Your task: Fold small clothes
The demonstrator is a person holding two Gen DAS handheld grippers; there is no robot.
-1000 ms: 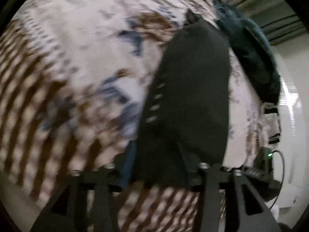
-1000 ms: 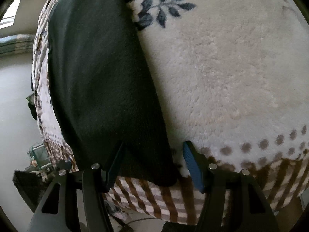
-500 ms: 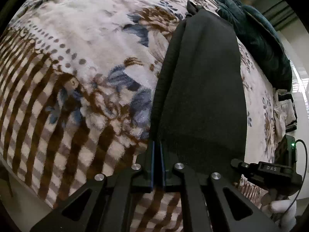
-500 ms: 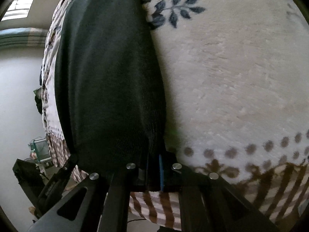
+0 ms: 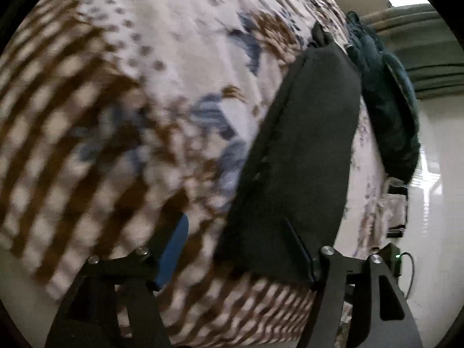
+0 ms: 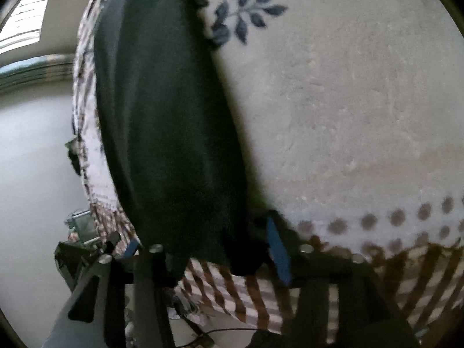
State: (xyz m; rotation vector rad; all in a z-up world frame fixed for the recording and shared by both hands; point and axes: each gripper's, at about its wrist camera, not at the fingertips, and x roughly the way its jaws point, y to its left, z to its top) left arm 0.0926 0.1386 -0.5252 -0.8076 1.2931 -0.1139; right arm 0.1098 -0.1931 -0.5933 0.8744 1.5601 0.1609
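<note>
A long black garment (image 5: 304, 150) lies folded in a narrow strip on a floral blanket (image 5: 145, 87). It also shows in the right wrist view (image 6: 168, 121). My left gripper (image 5: 240, 249) is open, its jaws spread around the strip's near left corner. My right gripper (image 6: 206, 249) is open, its jaws spread around the strip's near right corner. Neither gripper holds the cloth. Both views are blurred by motion.
A dark teal garment (image 5: 388, 110) lies heaped at the bed's far right. The blanket's striped border (image 6: 246, 290) hangs over the near bed edge. A black device with a green light (image 5: 397, 261) and cables sit beside the bed. Pale floor (image 6: 29, 174) lies to the left.
Both grippers were open a second ago, shut on the garment's near corners half a second ago, and now stand open again. The garment lies flat on the blanket.
</note>
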